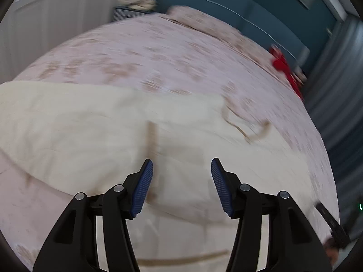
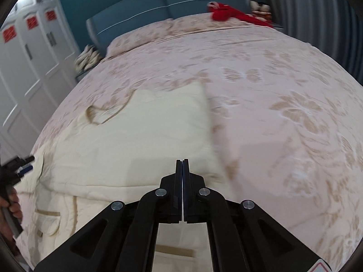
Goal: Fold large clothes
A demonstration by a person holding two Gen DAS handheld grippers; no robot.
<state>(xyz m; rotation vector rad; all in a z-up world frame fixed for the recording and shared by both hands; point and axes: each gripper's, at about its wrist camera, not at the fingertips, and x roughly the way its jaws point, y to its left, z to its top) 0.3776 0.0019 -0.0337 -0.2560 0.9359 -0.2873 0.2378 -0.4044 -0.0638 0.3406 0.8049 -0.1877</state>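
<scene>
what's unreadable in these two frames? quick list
- Cream garment: the near end is cut off by the bottom edge and hidden behind the gripper bodies in both wrist views.
- Right gripper: fingers pressed together; whether any cloth is pinched between them cannot be told.
- Left wrist view: motion blur smears the bedspread pattern and the garment's trim.
- Red item by the headboard: too small and blurred to identify.

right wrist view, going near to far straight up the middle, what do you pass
right hand-held gripper → cream garment → floral bedspread → pillow → blue headboard
</scene>
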